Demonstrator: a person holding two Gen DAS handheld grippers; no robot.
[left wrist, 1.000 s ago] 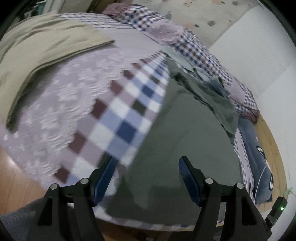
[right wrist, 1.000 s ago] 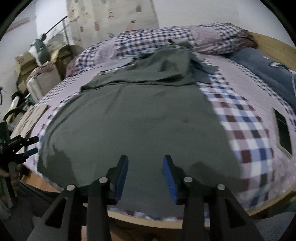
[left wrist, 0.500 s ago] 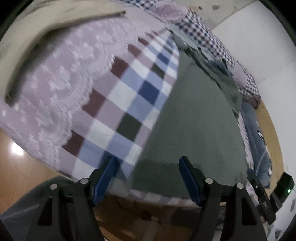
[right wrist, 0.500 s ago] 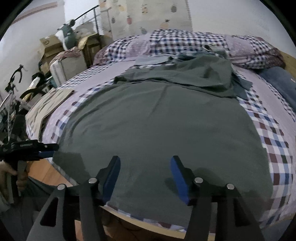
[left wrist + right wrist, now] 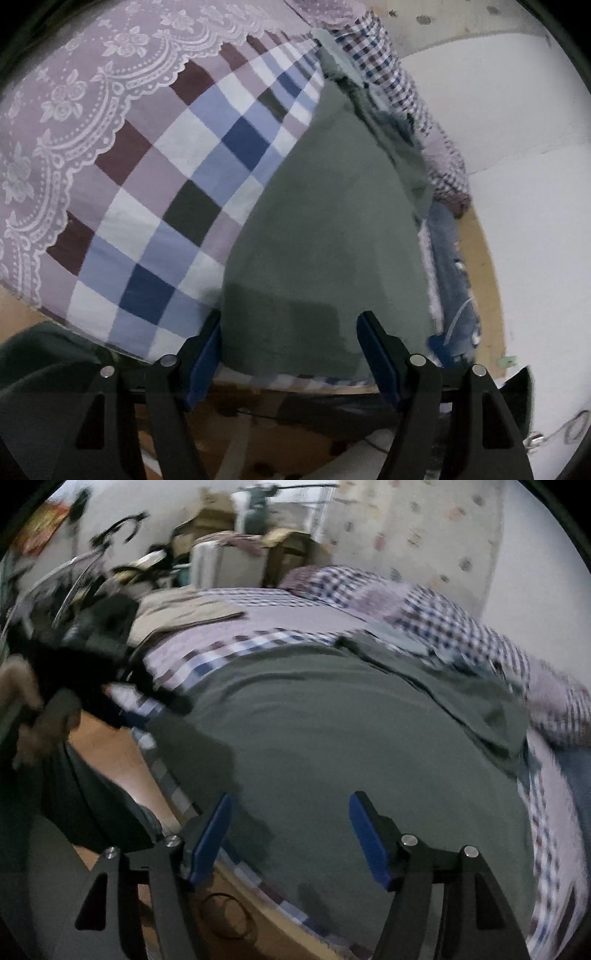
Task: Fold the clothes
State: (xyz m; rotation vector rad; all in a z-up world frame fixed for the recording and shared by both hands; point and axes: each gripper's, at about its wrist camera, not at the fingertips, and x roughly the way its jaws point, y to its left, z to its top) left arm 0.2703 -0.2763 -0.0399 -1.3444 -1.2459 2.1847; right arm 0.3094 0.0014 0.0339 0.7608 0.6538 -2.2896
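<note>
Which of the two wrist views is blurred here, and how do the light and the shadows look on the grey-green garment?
Right wrist view: motion blur smears the cluttered background and the hand at the left; the grey-green garment stays readable. Left wrist view: sharper, with strong fisheye curving of the checked bedspread, and a dark shadow lies on the garment's near hem. Both are dim, no glare.

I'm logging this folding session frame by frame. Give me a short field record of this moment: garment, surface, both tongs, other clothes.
garment: dark green cloth garment, spread flat, near hem at the bed edge
surface: purple, blue and white checked bedspread
left tongs: open, at the hem's left corner, gripping nothing
right tongs: open, over the hem, gripping nothing
other clothes: beige folded cloth at the far side; crumpled grey-green pile near the pillows
</note>
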